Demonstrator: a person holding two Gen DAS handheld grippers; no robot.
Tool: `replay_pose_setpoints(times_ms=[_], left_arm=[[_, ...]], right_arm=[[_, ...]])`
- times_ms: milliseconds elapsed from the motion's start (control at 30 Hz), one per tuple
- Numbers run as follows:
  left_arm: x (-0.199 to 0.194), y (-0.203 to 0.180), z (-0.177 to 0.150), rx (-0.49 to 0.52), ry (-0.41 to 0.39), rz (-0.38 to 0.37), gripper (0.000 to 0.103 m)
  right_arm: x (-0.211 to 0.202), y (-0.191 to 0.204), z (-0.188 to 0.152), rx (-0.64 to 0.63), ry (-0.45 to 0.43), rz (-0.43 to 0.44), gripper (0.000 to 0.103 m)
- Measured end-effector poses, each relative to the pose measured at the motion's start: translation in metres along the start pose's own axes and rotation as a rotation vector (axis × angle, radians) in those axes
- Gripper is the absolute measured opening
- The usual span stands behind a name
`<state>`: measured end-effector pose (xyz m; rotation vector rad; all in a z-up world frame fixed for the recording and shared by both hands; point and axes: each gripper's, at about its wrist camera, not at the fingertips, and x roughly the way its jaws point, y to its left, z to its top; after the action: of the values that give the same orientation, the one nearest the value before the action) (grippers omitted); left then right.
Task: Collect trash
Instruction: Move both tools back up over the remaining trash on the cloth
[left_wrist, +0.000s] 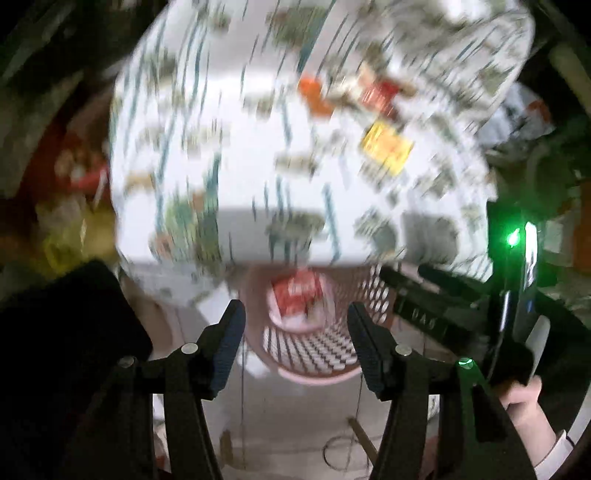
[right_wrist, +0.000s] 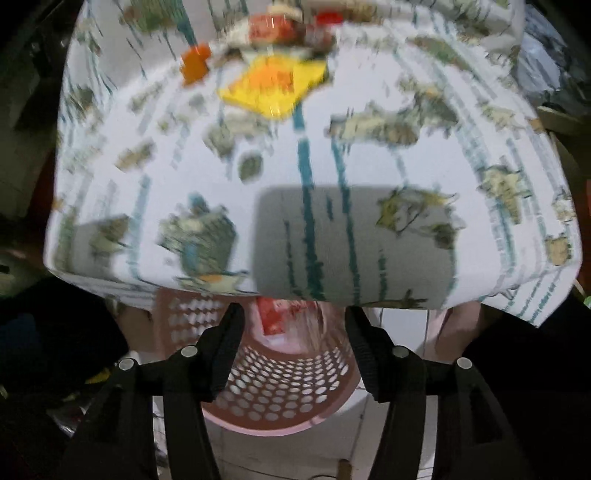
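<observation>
Both views are motion-blurred. A pink perforated basket (left_wrist: 314, 354) stands on the floor below the table edge, with a red wrapper (left_wrist: 297, 291) inside; it also shows in the right wrist view (right_wrist: 280, 398), with the red wrapper (right_wrist: 273, 317). On the patterned tablecloth (left_wrist: 240, 147) lie a yellow packet (left_wrist: 386, 147), an orange piece (left_wrist: 314, 94) and a red-and-white wrapper (left_wrist: 376, 90). The right wrist view shows the yellow packet (right_wrist: 273, 86) and orange piece (right_wrist: 195, 63) too. My left gripper (left_wrist: 295, 317) is open and empty above the basket. My right gripper (right_wrist: 293, 321) is open and empty above it.
The table (right_wrist: 147, 184) overhangs the basket's far side. The other hand-held gripper (left_wrist: 461, 306) with a green light sits at the right of the left wrist view. Dark clutter surrounds the table. Pale floor tiles (left_wrist: 295, 424) lie below.
</observation>
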<state>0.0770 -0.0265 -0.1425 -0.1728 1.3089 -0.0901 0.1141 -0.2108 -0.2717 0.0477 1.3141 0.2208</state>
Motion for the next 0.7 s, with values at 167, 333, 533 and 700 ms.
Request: replay_pose_setpoints(times_ms=[167,333,533,700], left_arm=[[-0.042,0.004,0.007,0.022,-0.158,0.021,0.056],[-0.065,0.010,0.008,0.032,-0.235,0.047,0.059],[-0.132,0.011,0.017,0.054,-0.396,0.071,0.076],[-0.182,0.000,0.042,0.116,-0.534,0.100,0.089]], right_arm=[[-0.047,0.018,-0.002,-0.072,-0.143,0.005,0.061],[-0.094,0.039,-0.006,-0.157,-0.296,-0.016,0.066],[-0.155,0.051,0.014,-0.237,-0.426,-0.037,0.066],[-0.212,0.055,0.034,-0.287,-0.567,-0.055,0.076]])
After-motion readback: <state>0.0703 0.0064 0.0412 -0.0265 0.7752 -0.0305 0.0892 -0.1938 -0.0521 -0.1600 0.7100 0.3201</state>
